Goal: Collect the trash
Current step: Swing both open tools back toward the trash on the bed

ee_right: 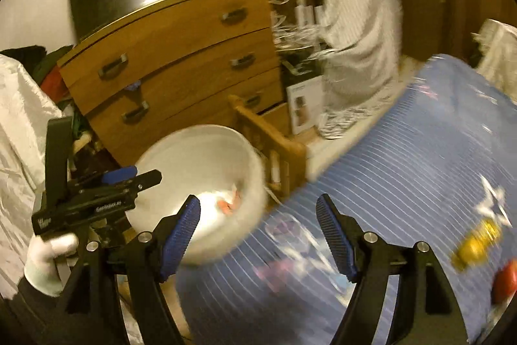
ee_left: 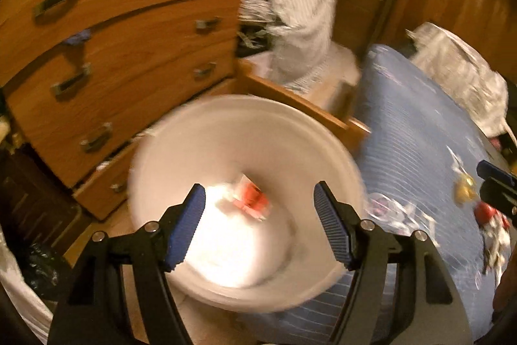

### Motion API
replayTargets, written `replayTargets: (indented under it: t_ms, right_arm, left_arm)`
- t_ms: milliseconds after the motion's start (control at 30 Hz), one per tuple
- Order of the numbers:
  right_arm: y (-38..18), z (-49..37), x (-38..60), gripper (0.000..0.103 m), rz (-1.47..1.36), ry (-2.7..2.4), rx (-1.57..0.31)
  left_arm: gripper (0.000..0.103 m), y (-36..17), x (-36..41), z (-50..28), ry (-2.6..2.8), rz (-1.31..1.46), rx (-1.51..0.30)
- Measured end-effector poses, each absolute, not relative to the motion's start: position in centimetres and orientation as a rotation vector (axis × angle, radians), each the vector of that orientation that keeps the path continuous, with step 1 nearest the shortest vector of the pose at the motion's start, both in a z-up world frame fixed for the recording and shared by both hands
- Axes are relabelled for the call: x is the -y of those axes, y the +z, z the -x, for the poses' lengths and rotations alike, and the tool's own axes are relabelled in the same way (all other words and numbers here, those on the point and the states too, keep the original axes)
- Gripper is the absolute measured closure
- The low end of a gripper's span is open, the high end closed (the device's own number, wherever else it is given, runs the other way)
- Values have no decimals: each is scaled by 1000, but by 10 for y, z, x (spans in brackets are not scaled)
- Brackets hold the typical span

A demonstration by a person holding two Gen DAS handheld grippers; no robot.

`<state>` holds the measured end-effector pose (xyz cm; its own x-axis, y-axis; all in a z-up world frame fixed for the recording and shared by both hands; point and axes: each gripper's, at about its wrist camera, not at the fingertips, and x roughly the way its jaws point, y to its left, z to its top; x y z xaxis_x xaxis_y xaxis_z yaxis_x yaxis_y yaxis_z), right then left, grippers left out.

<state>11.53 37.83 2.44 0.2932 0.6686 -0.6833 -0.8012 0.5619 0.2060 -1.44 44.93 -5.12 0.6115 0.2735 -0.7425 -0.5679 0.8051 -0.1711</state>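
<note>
Both grippers empty, jaws spread, nothing between the pads. Left gripper (ee_left: 259,223) hangs over the white bin (ee_left: 181,151), which already holds white tissue and a red-orange scrap (ee_left: 250,199). Right gripper (ee_right: 258,235) points at the blue bed cover (ee_right: 404,151).

Trash left sits on the cover. In the right view: clear plastic wrapper (ee_right: 292,243) right under the fingers at 6 o'clock, yellow wrapper (ee_right: 476,243) at 4 o'clock, red piece (ee_right: 505,280) beyond it near the frame edge. Heavy blur, so shapes are a guess; probably candy wrappers.

Handling: looks light, thin, crinkly, slippery film. Likely slides on the fabric, so pinch a raised fold or crumpled ridge, not a flat part. Soft cover gives under the pads.

Room: cover wide open around the wrappers. Bin touches or nearly touches the bed edge at 9 o'clock in the right view, wooden bed frame (ee_right: 271,138) and dresser (ee_right: 181,54) just behind it. Left gripper close beside the bin, mind a clash.
</note>
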Motion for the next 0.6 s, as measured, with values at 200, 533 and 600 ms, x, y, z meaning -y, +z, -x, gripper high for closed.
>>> replayTargets:
  t_ms: [200, 533, 600]
  right_arm:
    - [-1, -102, -229, 28, 109, 812, -785]
    - [-57, -72, 14, 29, -37, 500, -832]
    - [-65, -66, 52, 30, -61, 441, -826]
  left_arm:
    - [36, -69, -346, -34, 294, 341, -834]
    - [37, -104, -139, -99, -87, 179, -949]
    - [37, -110, -104, -108, -152, 158, -965]
